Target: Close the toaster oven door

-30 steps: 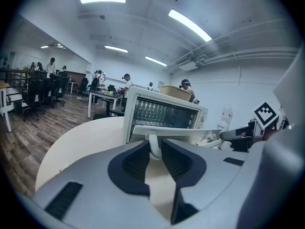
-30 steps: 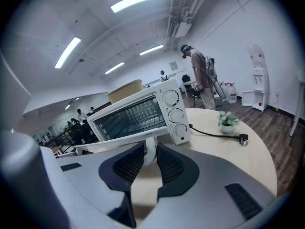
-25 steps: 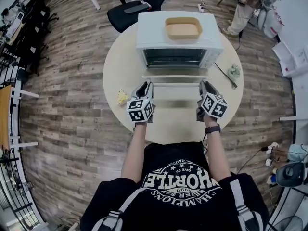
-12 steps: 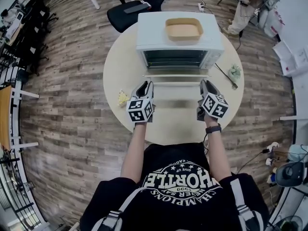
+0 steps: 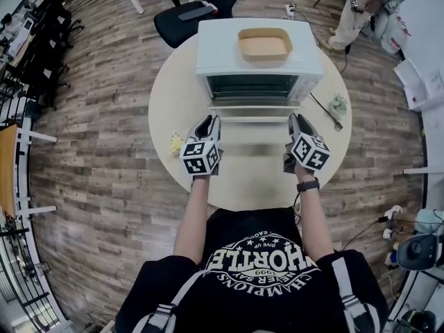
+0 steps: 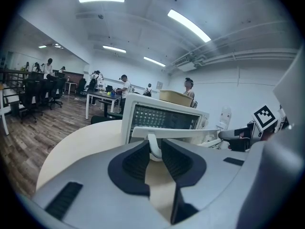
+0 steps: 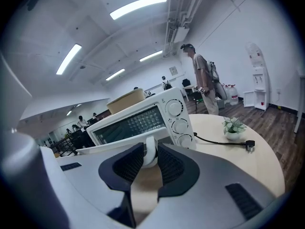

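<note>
The toaster oven (image 5: 258, 54) stands at the far side of the round tabletop (image 5: 170, 92), and a shallow tan tray (image 5: 264, 44) on its roof shows only a plain tan inside. The oven's mouth is dark, with a wire rack across it. Its door (image 5: 254, 109) is open, swung out in front of the oven, handle edge nearest the person. The left gripper (image 5: 210, 121) has its jaws pinching the white handle (image 6: 153, 147) at the door's left end, and the right gripper (image 5: 294, 121) has its jaws pinching the handle's right end. Right of the oven lie a black cable (image 5: 323, 109) and a small potted plant (image 5: 338, 103); a yellow object (image 5: 176, 142) lies to its left, near the tabletop's edge. Bare tabletop spreads in front of the door
</note>
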Demonstrator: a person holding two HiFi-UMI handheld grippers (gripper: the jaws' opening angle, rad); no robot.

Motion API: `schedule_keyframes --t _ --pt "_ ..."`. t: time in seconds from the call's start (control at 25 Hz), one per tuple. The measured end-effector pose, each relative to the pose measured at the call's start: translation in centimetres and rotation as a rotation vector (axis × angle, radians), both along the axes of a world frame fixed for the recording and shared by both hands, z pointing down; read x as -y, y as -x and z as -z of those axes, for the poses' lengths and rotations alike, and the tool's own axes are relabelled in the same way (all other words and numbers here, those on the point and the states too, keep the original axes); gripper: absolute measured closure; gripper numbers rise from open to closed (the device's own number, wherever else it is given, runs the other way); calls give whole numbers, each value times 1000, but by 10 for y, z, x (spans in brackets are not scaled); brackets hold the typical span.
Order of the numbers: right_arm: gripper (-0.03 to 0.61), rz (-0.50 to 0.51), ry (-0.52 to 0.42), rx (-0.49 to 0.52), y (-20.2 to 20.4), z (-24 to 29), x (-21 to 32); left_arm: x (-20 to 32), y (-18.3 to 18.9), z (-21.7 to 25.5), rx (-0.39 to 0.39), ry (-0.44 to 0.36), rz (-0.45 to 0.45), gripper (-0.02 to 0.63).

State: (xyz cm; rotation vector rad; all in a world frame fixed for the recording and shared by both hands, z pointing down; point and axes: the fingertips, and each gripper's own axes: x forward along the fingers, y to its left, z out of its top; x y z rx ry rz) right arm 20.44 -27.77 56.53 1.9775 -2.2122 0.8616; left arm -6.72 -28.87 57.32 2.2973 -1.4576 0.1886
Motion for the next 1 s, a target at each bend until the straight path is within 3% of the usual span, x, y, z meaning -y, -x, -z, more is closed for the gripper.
schedule_keyframes --t 1.0 --pt "479 -10 -54 33 -1 17 23 24 0 17 -5 -18 13 518"
